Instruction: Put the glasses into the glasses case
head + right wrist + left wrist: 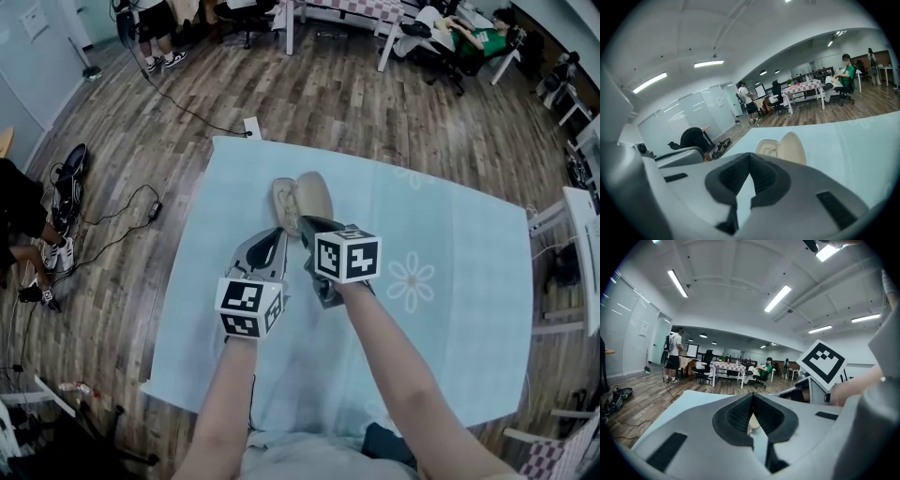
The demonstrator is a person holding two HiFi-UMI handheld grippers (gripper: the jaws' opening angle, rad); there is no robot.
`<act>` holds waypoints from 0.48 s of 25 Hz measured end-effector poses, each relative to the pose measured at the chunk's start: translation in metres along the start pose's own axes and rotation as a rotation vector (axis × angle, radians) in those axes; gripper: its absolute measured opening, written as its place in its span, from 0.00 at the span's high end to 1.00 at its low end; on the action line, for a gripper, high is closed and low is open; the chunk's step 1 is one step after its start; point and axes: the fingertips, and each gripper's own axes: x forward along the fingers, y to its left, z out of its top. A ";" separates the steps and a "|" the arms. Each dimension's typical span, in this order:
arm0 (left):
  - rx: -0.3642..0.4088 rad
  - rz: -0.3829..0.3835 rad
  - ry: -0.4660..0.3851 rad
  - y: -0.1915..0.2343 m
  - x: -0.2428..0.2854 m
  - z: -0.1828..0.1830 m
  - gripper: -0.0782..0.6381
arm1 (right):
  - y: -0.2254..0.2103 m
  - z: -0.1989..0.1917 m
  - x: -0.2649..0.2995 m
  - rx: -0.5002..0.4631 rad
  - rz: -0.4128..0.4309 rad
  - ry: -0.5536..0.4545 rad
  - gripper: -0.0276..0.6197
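L gripper [752, 395]: jaws together, nothing between them. It hangs just short of the near end of the case, prob. bc it has no job right now. Only a sliver of cream case shows past the tips.

Glasses case [314, 195] lies open on the light blue tablecloth [450, 244], mid-table, towards the far edge. The 2 halves sit side by side, hinge between, insides up, so the tray can take a drop from above. Its long axis runs away from the person, leaning a little left at the far end. In the right gripper view thin frame lines show in the left half. I take those for the glasses [771, 151], already in the tray and lying lengthwise along the case. Which way the lenses face is too small to tell.

R gripper [750, 154]: jaws closed tight, empty, pointing down at the case from the near side, apart from it. Looks like drop-off is done; the lid is yet to be shut.
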 end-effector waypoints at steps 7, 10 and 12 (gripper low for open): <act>0.029 -0.011 -0.022 -0.018 -0.017 0.009 0.88 | 0.014 0.010 -0.034 -0.042 0.018 -0.083 0.95; 0.043 -0.019 -0.028 -0.022 -0.027 0.011 0.88 | 0.023 0.016 -0.048 -0.060 0.015 -0.139 0.95; 0.042 -0.010 -0.038 -0.023 -0.031 0.014 0.88 | 0.027 0.018 -0.057 -0.074 0.014 -0.165 0.95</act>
